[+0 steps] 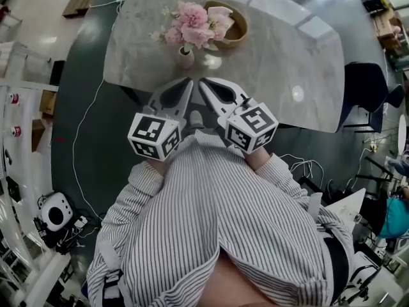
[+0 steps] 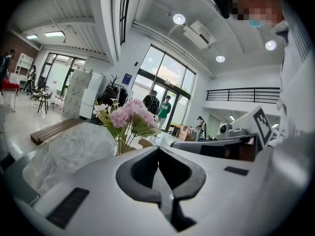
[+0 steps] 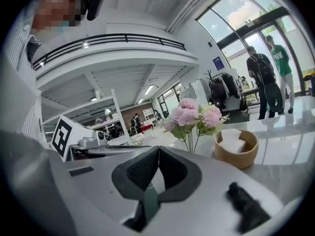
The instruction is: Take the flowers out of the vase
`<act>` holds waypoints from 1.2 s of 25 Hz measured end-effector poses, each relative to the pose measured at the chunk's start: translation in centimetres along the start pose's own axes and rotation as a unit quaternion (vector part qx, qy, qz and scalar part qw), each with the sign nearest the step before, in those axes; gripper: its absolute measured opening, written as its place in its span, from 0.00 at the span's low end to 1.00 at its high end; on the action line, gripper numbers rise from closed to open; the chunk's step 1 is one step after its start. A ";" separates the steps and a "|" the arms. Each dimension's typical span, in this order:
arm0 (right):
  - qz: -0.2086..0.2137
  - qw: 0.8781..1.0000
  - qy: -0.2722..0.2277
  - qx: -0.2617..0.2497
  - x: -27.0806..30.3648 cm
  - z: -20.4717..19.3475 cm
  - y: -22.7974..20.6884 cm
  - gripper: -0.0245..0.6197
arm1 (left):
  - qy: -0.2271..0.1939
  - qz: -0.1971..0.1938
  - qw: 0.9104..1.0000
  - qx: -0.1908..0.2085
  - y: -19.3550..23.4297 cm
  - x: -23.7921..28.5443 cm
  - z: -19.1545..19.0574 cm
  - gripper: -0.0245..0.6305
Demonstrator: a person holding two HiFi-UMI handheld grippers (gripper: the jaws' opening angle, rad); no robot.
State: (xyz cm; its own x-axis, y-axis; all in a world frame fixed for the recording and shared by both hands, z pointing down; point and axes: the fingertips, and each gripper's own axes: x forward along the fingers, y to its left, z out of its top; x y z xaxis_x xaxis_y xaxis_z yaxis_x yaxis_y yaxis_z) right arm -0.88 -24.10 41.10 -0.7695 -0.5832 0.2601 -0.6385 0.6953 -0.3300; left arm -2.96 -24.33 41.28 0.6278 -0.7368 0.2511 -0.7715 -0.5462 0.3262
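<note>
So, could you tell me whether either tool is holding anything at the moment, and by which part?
Nothing is held. The left tool and right tool are both shut and empty; the flowers stand untouched in the vase.

The left gripper [image 2: 158, 148] has its fingers [image 2: 132, 173] closed tip to tip, with nothing between them. Beyond the fingertips and a little to their left, pink flowers [image 2: 129, 116] with green leaves rise on thin stems. The pale marbled counter [image 2: 69, 149] spreads left of the fingers. A marker cube [image 2: 261, 125] shows to their right. Far beyond the fingertips, people [image 2: 165, 109] stand by tall glass doors.
</note>
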 end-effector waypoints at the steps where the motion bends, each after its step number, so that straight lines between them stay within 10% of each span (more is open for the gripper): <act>1: 0.002 1.000 0.003 0.001 0.4 0.0 -0.6 0.06 | 0.003 0.005 1.000 0.001 0.3 0.5 0.0 0.06; 30: 0.008 0.998 0.039 0.038 3.4 0.0 -6.7 0.06 | 0.023 0.022 0.998 -0.046 4.6 5.0 -0.2 0.06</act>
State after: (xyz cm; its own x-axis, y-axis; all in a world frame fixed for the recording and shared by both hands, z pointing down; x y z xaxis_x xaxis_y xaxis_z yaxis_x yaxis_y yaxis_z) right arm 0.73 -30.73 44.23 -0.7798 -0.5361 0.3234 -0.6260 0.6683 -0.4019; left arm -3.36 -30.39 44.24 0.5991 -0.7387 0.3089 -0.7871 -0.4726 0.3964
